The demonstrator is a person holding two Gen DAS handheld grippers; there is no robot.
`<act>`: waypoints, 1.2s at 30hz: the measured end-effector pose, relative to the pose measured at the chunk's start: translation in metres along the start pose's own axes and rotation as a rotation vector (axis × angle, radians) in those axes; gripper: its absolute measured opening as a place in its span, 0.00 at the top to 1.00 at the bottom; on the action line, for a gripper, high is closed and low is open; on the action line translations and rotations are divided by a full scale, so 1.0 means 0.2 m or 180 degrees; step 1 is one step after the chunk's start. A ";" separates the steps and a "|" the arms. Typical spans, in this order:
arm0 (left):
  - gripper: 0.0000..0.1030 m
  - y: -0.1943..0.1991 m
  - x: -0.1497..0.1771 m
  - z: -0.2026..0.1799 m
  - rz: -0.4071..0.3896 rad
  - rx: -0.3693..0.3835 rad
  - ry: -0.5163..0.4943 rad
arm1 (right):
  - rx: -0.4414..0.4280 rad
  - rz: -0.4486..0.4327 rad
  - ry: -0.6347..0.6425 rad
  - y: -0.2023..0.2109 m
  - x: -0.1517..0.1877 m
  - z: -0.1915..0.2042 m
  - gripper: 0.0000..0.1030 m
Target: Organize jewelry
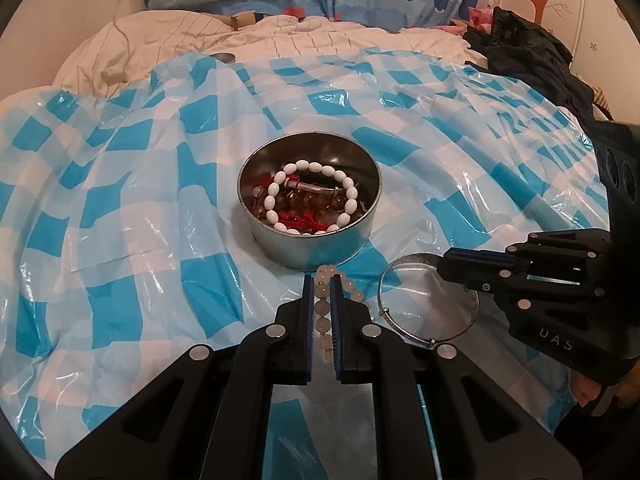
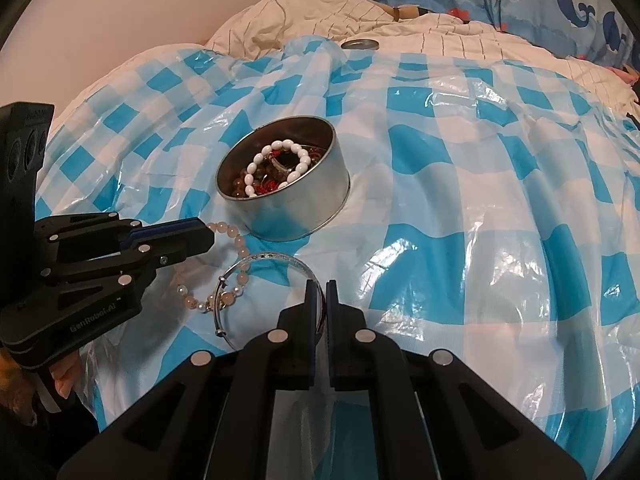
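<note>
Nearest the left wrist camera, the left gripper [image 1: 321,280] is pinched on a pale pink bead bracelet [image 1: 321,300], a strand of round, translucent beads running between the blue pads; in the right wrist view the rest of its loop [image 2: 236,240] is seen lying on the cover, with a few small white beads in it. The right gripper [image 2: 320,286] is clamped on the rim of a thin silver bangle [image 2: 280,258], which lies flat just beside the bead bracelet, the two loops overlapping. Two pieces are thus held, one per gripper.

Just beyond both grippers a single round metal tin [image 1: 310,236] stands upright on a blue-and-white checked plastic sheet [image 1: 120,200]. Inside it a white oval-bead bracelet [image 1: 316,168] lies on top of brown beads, red cord and a silver bar-shaped piece; their number cannot be counted.

Both grippers are angled downward toward the sheet, side by side, the tin ahead of them. Fingers [image 1: 588,396] of the person are glimpsed under the right gripper's body.
</note>
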State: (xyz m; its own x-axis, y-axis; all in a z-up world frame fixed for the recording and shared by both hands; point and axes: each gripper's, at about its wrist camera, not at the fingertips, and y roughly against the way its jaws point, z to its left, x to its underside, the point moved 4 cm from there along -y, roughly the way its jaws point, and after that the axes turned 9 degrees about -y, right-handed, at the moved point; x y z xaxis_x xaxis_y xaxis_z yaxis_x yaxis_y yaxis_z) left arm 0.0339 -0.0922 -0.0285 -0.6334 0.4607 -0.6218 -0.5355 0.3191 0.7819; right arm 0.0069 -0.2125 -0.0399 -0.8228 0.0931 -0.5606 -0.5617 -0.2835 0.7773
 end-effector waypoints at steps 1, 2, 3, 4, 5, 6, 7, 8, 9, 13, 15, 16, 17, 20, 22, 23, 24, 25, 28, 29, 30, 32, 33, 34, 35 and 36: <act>0.94 0.00 0.00 0.00 -0.0004 0.0002 0.0002 | 0.0007 -0.0013 -0.0018 0.00 0.00 0.00 0.95; 0.94 0.00 -0.01 0.00 -0.0007 0.0003 0.0005 | 0.0009 -0.0020 -0.0035 0.00 -0.01 -0.02 0.95; 0.94 0.00 -0.01 -0.01 -0.0015 0.0005 0.0006 | 0.0013 -0.0027 -0.0053 0.01 -0.01 -0.03 0.95; 0.94 0.00 -0.02 -0.01 -0.0021 0.0007 0.0008 | 0.0018 -0.0031 -0.0076 0.01 -0.01 -0.03 0.95; 0.94 0.00 -0.02 -0.01 -0.0025 0.0009 0.0008 | 0.0018 -0.0032 -0.0092 0.01 -0.02 -0.04 0.95; 0.94 0.00 -0.03 -0.01 -0.0030 0.0013 0.0009 | 0.0013 -0.0034 -0.0112 0.01 -0.02 -0.04 0.95; 0.94 0.00 -0.03 -0.01 -0.0034 0.0016 0.0010 | 0.0003 -0.0036 -0.0135 0.01 -0.02 -0.05 0.95; 0.94 0.00 -0.04 -0.02 -0.0039 0.0019 0.0010 | -0.0007 -0.0044 -0.0163 0.01 -0.02 -0.06 0.95; 0.94 0.00 -0.04 -0.02 -0.0042 0.0023 0.0010 | -0.0002 -0.0050 -0.0173 0.01 -0.02 -0.06 0.95; 0.94 0.01 -0.04 0.00 -0.0048 0.0026 0.0020 | 0.0036 -0.0080 -0.0198 0.02 -0.03 -0.08 0.95; 0.94 0.01 -0.05 0.00 -0.0050 0.0029 0.0029 | 0.0065 -0.0114 -0.0200 0.03 -0.04 -0.09 0.95; 0.94 0.01 -0.05 0.00 -0.0052 0.0030 0.0031 | 0.0066 -0.0123 -0.0210 0.03 -0.04 -0.09 0.95; 0.94 0.01 -0.05 0.00 -0.0055 0.0033 0.0030 | 0.0067 -0.0131 -0.0222 0.03 -0.05 -0.09 0.95; 0.94 0.02 -0.06 0.00 -0.0089 0.0046 0.0004 | 0.0059 -0.0155 -0.0245 0.04 -0.06 -0.10 0.95; 0.94 0.02 -0.07 -0.01 -0.0110 0.0061 -0.0025 | 0.0048 -0.0182 -0.0253 0.05 -0.06 -0.10 0.95; 0.94 0.03 -0.07 -0.02 -0.0118 0.0065 -0.0037 | 0.0041 -0.0197 -0.0255 0.05 -0.06 -0.10 0.95; 0.94 0.03 -0.07 -0.02 -0.0124 0.0071 -0.0051 | 0.0036 -0.0212 -0.0255 0.06 -0.07 -0.10 0.95; 0.94 0.04 -0.07 -0.03 -0.0130 0.0076 -0.0062 | 0.0027 -0.0232 -0.0254 0.06 -0.07 -0.10 0.95; 0.94 0.05 -0.08 -0.04 -0.0149 0.0082 -0.0094 | 0.0002 -0.0275 -0.0247 0.08 -0.08 -0.09 0.95; 0.94 0.05 -0.08 -0.05 -0.0154 0.0082 -0.0101 | 0.0003 -0.0297 -0.0233 0.08 -0.08 -0.09 0.95; 0.94 0.06 -0.08 -0.05 -0.0159 0.0080 -0.0111 | 0.0006 -0.0311 -0.0223 0.09 -0.08 -0.09 0.95; 0.94 0.06 -0.08 -0.05 -0.0168 0.0068 -0.0124 | 0.0003 -0.0332 -0.0212 0.09 -0.08 -0.08 0.95; 0.94 0.06 -0.08 -0.06 -0.0171 0.0061 -0.0131 | -0.0002 -0.0339 -0.0208 0.10 -0.08 -0.08 0.95; 0.94 0.07 -0.08 -0.06 -0.0177 0.0053 -0.0139 | -0.0005 -0.0347 -0.0207 0.10 -0.08 -0.08 0.95; 0.94 0.07 -0.08 -0.06 -0.0182 0.0046 -0.0143 | -0.0009 -0.0364 -0.0202 0.10 -0.08 -0.07 0.95; 0.94 0.07 -0.09 -0.06 -0.0188 0.0036 -0.0149 | -0.0013 -0.0373 -0.0196 0.11 -0.09 -0.07 0.95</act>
State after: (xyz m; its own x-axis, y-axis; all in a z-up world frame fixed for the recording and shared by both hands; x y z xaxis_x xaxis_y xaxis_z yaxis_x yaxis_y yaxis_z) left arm 0.0301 -0.1054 -0.0067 -0.5739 0.4790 -0.6642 -0.5646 0.3561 0.7446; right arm 0.0101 -0.2338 -0.0176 -0.7554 0.1841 -0.6288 -0.6540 -0.2709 0.7063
